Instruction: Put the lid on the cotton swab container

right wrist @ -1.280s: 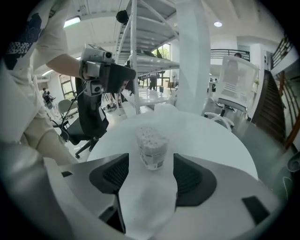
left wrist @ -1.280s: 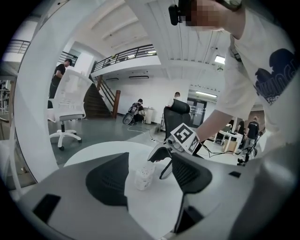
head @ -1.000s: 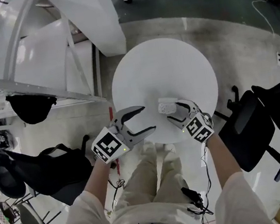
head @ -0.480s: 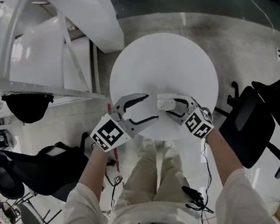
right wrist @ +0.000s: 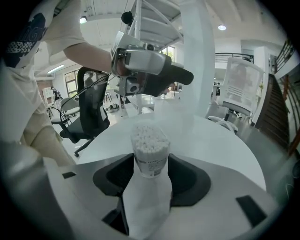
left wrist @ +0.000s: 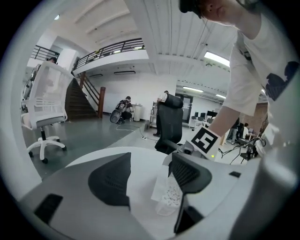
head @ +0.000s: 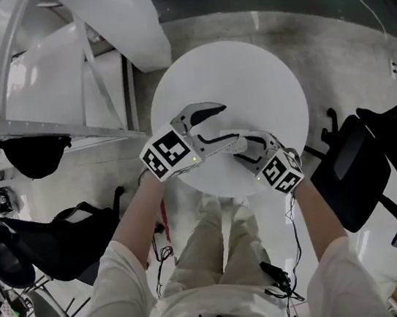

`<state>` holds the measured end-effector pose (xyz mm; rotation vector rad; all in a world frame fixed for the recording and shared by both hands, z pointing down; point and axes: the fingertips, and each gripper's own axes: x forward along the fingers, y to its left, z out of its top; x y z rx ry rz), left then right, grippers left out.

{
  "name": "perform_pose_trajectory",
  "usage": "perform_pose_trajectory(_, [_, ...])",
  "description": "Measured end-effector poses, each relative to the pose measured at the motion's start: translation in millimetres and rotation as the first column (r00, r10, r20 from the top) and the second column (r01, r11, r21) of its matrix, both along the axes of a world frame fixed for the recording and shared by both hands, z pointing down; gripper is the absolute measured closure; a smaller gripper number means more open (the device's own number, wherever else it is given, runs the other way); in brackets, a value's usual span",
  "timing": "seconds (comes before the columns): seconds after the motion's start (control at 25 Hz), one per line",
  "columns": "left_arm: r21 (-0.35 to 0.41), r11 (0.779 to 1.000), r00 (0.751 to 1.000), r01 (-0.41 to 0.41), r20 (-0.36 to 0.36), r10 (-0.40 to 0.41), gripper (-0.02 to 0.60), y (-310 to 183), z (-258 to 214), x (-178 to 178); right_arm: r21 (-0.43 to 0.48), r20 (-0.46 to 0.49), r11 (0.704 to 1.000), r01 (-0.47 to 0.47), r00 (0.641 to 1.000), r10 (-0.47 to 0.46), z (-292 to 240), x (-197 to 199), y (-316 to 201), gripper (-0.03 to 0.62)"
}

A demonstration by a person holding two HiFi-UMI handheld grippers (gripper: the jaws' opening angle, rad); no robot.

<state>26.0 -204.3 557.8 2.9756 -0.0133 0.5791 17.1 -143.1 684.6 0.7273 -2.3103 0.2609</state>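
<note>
Two pads of your right gripper (right wrist: 150, 174) clamp the container (right wrist: 149, 140), swabs showing at its open top. Keep it level over the table (head: 246, 80). Your left gripper (left wrist: 151, 172) stands open beside it, holding nothing. No lid shows, so find it first.

Between the right gripper's (right wrist: 150, 174) 2 black pads (right wrist: 111, 176): clear container (right wrist: 149, 157), white swabs (right wrist: 149, 135), seemingly pale label (right wrist: 150, 165). Its cube (head: 278, 174) bears black-and-white square markers; table (right wrist: 220, 140) white.
</note>
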Motion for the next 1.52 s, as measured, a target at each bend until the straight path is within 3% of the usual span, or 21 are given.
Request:
perform_pose_trajectory(0.32, [-0.106,0.993,0.998,-0.048,0.033,0.052,0.351,7.3,21.7,10.9,0.008,0.007,1.0,0.006,1.0,-0.006,-1.3,-1.2,-0.3,0.356])
perform_pose_trajectory(0.56, [-0.127,0.991,0.998,-0.04,0.035,0.045,0.471,8.1,25.4,7.2,0.007,0.003,1.0,0.003,1.0,-0.003,-1.7,0.4,-1.0,0.355])
perform_pose_trajectory(0.84, [-0.18,0.983,0.999,-0.018,0.024,0.023,0.485,6.2,28.0,5.9,0.006,-0.001,1.0,0.005,1.0,-0.005,-1.1,0.9,-0.2,0.355])
perform_pose_trajectory(1.04, [-0.21,0.977,0.999,-0.044,0.018,0.049,0.524,15.2,26.6,4.7,0.006,0.0,1.0,0.003,1.0,-0.003,-1.3,0.4,-1.3,0.355])
perform_pose_trajectory(1.52, [-0.253,0.963,0.995,-0.09,0.026,0.099,0.545,40.4,29.8,-1.5,0.002,-0.003,1.0,0.0,1.0,0.0,-0.2,0.5,-0.2,0.356])
